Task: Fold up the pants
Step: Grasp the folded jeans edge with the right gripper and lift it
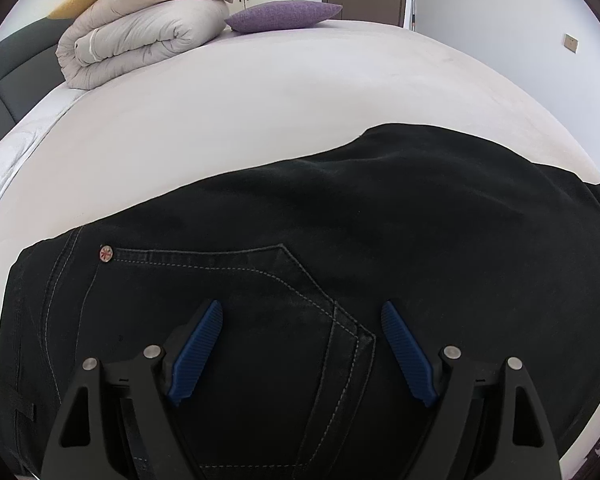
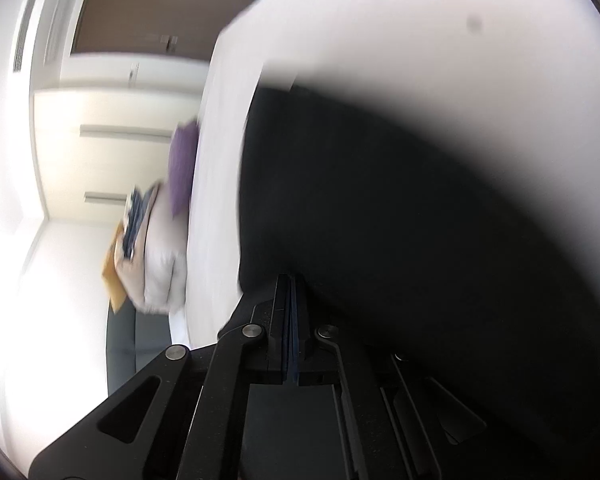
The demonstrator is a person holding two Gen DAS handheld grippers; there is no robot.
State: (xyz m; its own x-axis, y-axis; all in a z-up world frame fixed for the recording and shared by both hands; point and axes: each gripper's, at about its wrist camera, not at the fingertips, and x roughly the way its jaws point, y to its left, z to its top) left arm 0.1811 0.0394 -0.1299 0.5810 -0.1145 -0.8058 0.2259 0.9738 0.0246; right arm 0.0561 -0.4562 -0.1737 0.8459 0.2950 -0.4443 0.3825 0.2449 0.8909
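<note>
Black jeans [image 1: 340, 240] lie spread on the white bed [image 1: 260, 92], waist and back pocket toward me in the left wrist view. My left gripper [image 1: 302, 312] is open, its blue pads [image 1: 198, 352] hovering over the back pocket, holding nothing. In the right wrist view the camera is rolled sideways and blurred. My right gripper [image 2: 291, 280] is shut, its jaws pressed together on an edge of the black jeans [image 2: 380, 220], which drape close across the lens.
A folded beige duvet [image 1: 140, 36] and a purple pillow [image 1: 284, 16] sit at the bed's far side; both also show in the right wrist view, the pillow [image 2: 184, 168] left of the bed. A grey headboard [image 1: 4, 76] is at left. Wardrobe doors stand behind.
</note>
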